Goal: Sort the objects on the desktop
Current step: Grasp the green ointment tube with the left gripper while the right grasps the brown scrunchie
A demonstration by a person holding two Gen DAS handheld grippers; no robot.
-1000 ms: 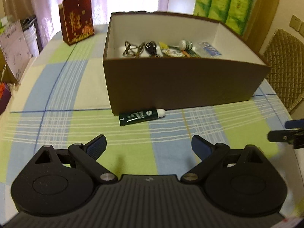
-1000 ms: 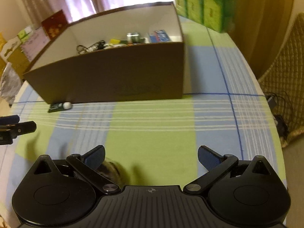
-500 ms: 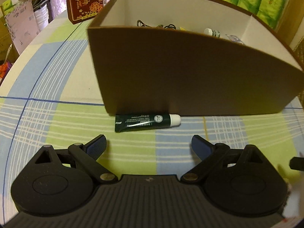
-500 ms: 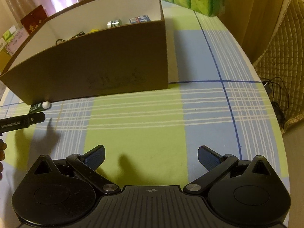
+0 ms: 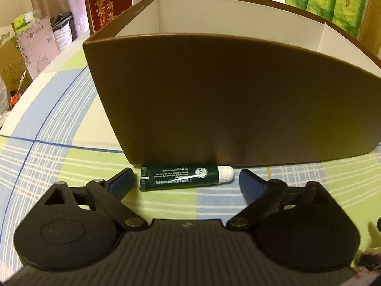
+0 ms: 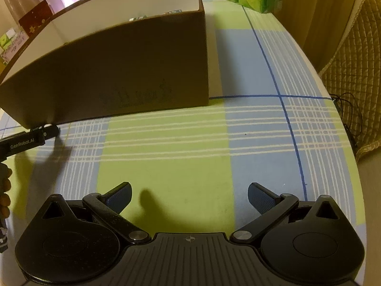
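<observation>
Fingers (image 5: 122, 181) of my left gripper (image 5: 185, 182) stand spread wide, straddling the green tube (image 5: 183, 177), gripping nothing. The tube lies flat on the checked tablecloth (image 5: 59, 162), white cap to the right, just beside the brown box (image 5: 226, 100) wall. My right gripper (image 6: 189, 196) hangs released over bare cloth, well apart. Beyond the box I see green tissue packs (image 5: 323, 0).
</observation>
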